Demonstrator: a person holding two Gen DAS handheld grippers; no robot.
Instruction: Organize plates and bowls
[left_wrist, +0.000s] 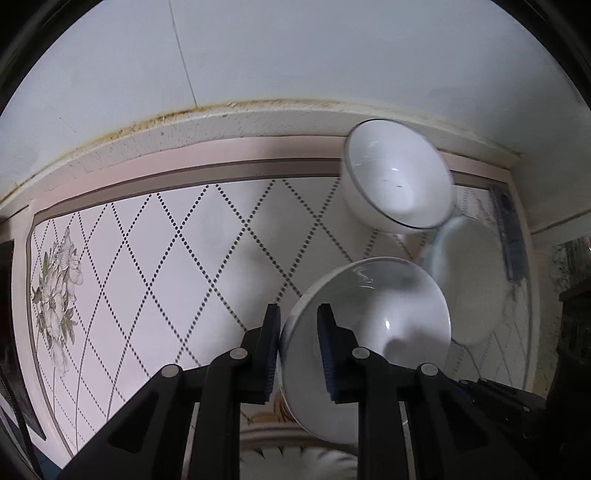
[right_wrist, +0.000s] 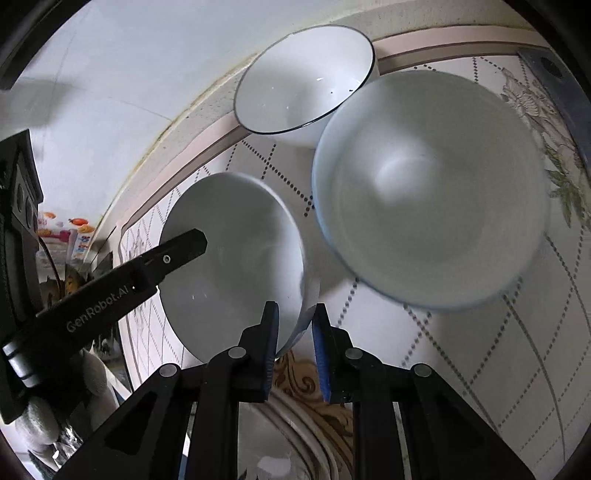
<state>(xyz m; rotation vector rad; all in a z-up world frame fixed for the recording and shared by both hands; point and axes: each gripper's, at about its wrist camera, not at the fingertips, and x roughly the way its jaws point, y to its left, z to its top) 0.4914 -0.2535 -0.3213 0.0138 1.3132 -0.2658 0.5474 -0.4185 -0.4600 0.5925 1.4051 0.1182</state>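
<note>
Surroundings: dark-rimmed bowl (right_wrist: 306, 81) at upper centre of the right wrist view, blue-rimmed bowl (right_wrist: 432, 188) at right overlapping it; dark strip (left_wrist: 508, 229) at right edge of the left wrist view
Room: patterned tabletop (left_wrist: 166, 258) bare across the left half of the left wrist view, wall edge (left_wrist: 221, 122) above
Left gripper (left_wrist: 297, 350): jaws pinching the rim of the held bowl (left_wrist: 369, 332), lower centre
Right gripper (right_wrist: 293, 350): jaws straddle the same bowl's rim; cannot tell if clamped
</note>
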